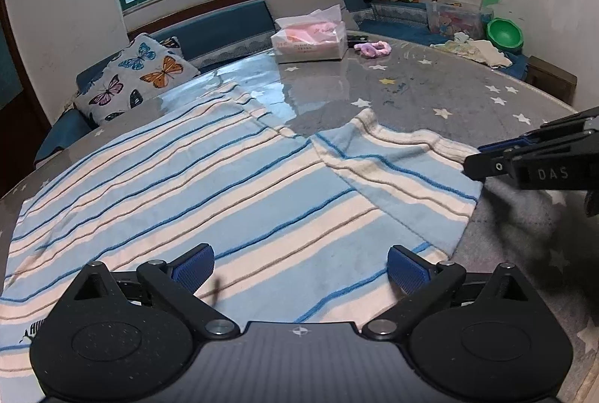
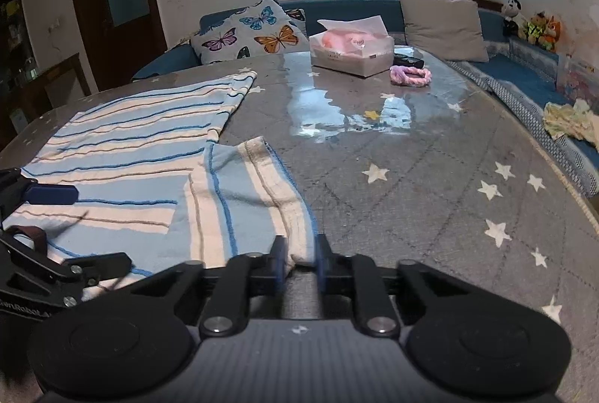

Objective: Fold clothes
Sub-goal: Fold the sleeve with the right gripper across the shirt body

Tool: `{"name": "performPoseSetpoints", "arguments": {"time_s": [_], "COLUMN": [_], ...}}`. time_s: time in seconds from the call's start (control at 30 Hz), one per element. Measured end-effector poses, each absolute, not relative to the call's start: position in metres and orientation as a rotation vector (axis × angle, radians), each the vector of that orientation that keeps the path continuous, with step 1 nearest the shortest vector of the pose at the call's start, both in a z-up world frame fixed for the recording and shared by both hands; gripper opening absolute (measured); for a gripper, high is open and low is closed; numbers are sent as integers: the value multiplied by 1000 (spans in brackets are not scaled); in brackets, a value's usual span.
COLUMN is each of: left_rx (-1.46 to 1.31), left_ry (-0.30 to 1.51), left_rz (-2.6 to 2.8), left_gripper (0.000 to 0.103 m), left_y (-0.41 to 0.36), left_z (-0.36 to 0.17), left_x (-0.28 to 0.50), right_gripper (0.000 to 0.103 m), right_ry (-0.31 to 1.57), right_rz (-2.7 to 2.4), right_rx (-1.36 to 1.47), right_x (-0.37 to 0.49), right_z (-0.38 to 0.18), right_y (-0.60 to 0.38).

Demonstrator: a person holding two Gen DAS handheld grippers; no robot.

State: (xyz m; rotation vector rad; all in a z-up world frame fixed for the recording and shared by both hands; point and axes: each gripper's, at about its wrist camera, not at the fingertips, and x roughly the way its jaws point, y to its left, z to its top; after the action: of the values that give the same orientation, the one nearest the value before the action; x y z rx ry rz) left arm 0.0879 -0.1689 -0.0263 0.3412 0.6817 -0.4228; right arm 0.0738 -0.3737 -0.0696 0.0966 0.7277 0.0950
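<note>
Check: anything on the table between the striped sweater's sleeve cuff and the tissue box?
Nothing: only bare star-print table cover between the sleeve cuff and tissue box, clearest in the right wrist view.

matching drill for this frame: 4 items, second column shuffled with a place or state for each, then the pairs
1. left gripper
2. right gripper
3. tissue box
4. butterfly cushion

A. on the sofa past the table's edge
B. jaws wide open above the striped garment
C. on the far part of the table
D. pinching the garment's sleeve cuff

Pairs: 1-B, 2-D, 3-C, 4-A
</note>
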Motion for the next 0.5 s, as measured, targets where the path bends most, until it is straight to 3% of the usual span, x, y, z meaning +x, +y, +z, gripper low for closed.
{"name": "performPoseSetpoints", "arguments": {"time_s": [0.5], "left_rx": [350], "left_ry": [676], "left_rz": [-420], "left_gripper": [101], "left_y": [-178], "left_z": [-30], "left_x": [84], "right_gripper": [8], "right_ry": [632], "right_rz": [351], "right_rx": [189], "right_x": [73], "right_z": [-9], "right_y": [-355]}}
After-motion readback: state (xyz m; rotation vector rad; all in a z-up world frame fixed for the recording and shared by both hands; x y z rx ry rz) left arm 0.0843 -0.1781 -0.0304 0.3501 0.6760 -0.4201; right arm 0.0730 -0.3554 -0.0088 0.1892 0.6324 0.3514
